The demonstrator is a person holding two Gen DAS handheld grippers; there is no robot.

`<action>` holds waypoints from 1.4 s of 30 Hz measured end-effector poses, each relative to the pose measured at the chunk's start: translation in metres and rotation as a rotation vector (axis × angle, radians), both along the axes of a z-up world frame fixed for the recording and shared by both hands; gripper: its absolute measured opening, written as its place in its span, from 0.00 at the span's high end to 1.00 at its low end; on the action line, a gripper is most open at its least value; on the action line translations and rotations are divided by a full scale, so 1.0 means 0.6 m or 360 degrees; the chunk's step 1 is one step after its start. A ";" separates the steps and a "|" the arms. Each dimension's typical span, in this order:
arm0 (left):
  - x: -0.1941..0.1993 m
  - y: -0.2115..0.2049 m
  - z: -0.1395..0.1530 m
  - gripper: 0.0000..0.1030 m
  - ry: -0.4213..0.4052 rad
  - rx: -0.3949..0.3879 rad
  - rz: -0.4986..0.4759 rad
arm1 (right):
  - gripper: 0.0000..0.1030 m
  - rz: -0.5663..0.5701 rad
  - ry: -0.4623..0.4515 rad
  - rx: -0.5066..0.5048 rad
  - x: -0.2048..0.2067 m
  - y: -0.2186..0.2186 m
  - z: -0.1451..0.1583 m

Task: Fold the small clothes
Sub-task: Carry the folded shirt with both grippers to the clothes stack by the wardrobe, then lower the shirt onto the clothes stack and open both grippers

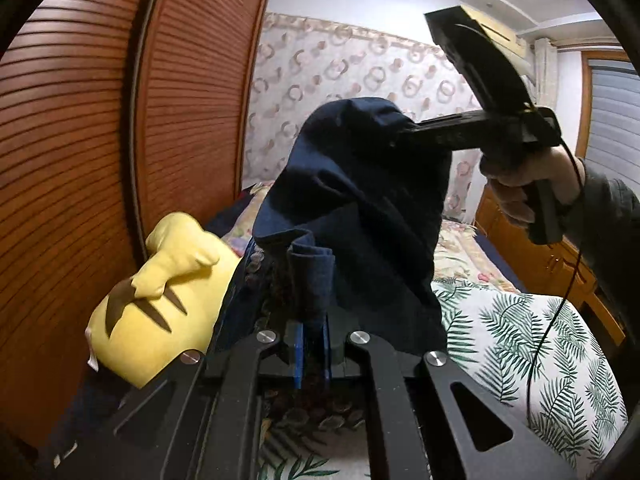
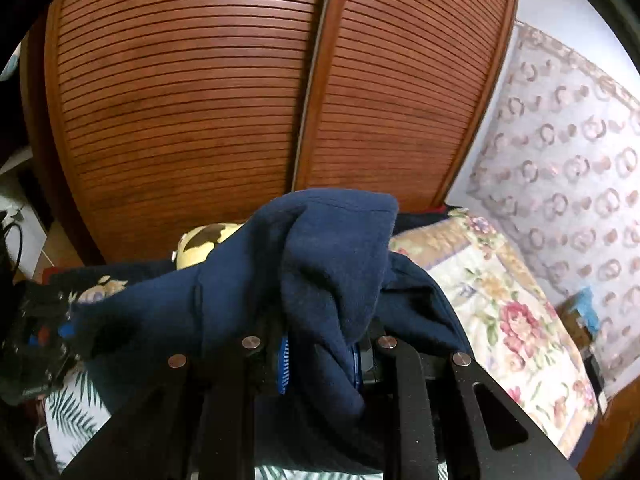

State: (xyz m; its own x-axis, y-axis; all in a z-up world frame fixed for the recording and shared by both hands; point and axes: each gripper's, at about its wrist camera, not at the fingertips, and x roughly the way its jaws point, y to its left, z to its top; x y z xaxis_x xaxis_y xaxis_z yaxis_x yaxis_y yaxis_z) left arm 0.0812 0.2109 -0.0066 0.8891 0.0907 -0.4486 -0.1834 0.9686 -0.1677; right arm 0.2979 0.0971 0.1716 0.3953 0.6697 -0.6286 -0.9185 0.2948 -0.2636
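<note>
Navy garment [image 1: 360, 208] lifted over bed [image 1: 520, 344], left tool [image 1: 312, 344] and right tool [image 2: 320, 360] both clamping it, no readable writing

Home bedroom: quilted bed [image 2: 500, 300], louvred wardrobe [image 2: 240, 100].

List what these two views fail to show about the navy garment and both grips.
- Garment type and shape: bunched in both views, and its own folds hide sleeves or legs.
- Left gripper pads: left wrist view, cloth covers the tips.
- Right gripper pads: right wrist view, a thick fold wraps them, only blue edges show.
- Bed under the garment: hidden by cloth and gripper frames.
- Yellow plush: right view, mostly behind the garment.
</note>
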 end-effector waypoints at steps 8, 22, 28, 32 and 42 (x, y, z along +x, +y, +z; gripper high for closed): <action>-0.002 0.018 -0.011 0.75 0.0048 -0.0052 0.0038 | 0.39 -0.0263 0.0066 0.0192 0.030 -0.010 -0.020; -0.015 0.011 0.017 0.14 0.0029 0.0058 0.0081 | 0.39 -0.0355 0.0209 0.0133 0.075 0.009 -0.191; -0.011 -0.002 0.016 0.14 0.0117 0.0100 0.0131 | 0.39 -0.0369 0.0204 0.0230 0.020 -0.037 -0.171; -0.015 -0.031 0.013 0.14 0.0128 0.0144 0.0111 | 0.39 -0.0433 0.0165 0.0307 -0.031 -0.097 -0.169; -0.023 -0.118 0.023 0.14 0.0078 0.0125 -0.0062 | 0.34 -0.0694 0.0122 0.0456 -0.165 -0.212 -0.189</action>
